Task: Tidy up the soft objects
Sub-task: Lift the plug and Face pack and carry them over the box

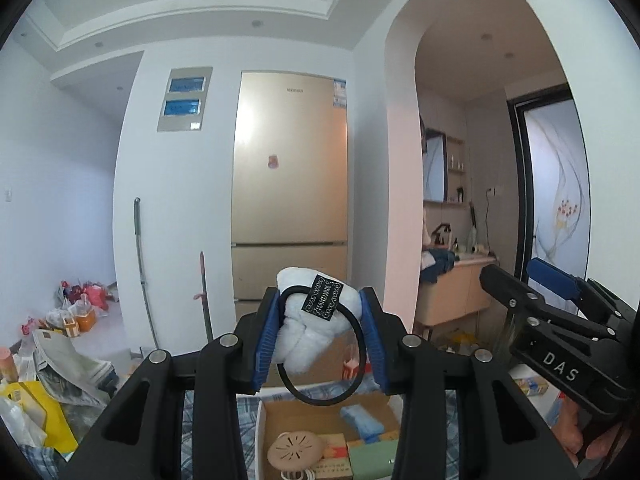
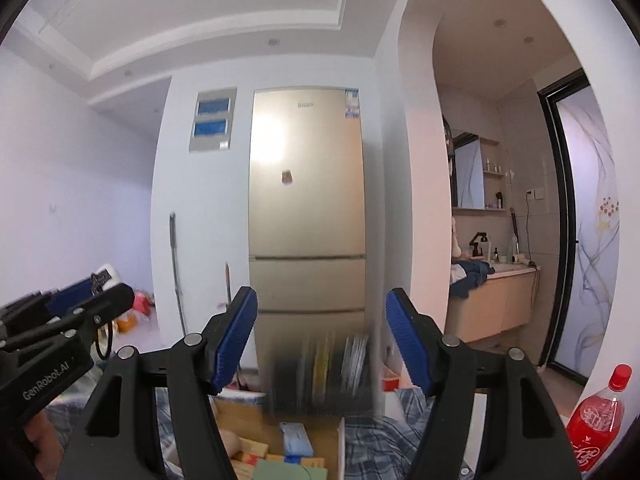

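Note:
In the left wrist view my left gripper is shut on a white fluffy hair tie with a black elastic loop and a black label; it is held up in the air, level, above an open cardboard box. The right gripper shows at the right edge of that view. In the right wrist view my right gripper stands open with nothing between its blue pads. The left gripper shows at the left there, with the hair tie mostly hidden behind its fingers. The same cardboard box lies below.
The box holds a blue pack, a round beige lid and small cartons, and rests on a blue plaid cloth. A red bottle stands at right. Ahead are a gold fridge, an archway, a washbasin counter. Bags clutter the left.

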### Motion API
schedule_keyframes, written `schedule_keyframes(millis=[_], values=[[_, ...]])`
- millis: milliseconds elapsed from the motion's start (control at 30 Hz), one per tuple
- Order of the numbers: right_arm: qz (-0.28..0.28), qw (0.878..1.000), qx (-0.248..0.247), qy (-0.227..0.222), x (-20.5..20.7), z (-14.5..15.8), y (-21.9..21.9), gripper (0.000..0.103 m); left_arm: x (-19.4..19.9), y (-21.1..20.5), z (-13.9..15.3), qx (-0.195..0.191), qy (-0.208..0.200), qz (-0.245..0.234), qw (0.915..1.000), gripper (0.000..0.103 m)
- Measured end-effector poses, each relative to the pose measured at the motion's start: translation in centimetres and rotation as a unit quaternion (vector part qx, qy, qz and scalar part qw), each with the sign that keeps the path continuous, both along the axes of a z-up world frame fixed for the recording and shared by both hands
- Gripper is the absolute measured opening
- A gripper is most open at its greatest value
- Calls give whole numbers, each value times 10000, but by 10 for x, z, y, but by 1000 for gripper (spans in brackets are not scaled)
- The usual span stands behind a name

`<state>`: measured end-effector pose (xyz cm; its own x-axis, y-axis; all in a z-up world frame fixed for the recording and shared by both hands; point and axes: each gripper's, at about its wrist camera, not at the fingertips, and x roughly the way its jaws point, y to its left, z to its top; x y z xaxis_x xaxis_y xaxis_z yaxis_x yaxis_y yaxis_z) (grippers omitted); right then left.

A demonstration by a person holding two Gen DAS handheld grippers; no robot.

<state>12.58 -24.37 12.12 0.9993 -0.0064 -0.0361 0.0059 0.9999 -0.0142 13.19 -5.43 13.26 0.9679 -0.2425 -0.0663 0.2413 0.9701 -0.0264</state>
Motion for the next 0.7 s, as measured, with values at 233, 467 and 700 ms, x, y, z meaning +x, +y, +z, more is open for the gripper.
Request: schedule_keyframes(millis=[233, 467, 700], values=[[11, 9987, -67, 512, 25, -23, 0, 66, 35, -7, -19, 158, 535, 59, 9984, 42], [131, 9853, -22, 1701, 75, -72, -9, 66, 92, -12, -68, 403, 1640, 41, 9856, 42], [227, 9558, 23, 2931, 109, -120, -15, 62, 124, -22, -115, 732, 2561, 2, 9639, 42]])
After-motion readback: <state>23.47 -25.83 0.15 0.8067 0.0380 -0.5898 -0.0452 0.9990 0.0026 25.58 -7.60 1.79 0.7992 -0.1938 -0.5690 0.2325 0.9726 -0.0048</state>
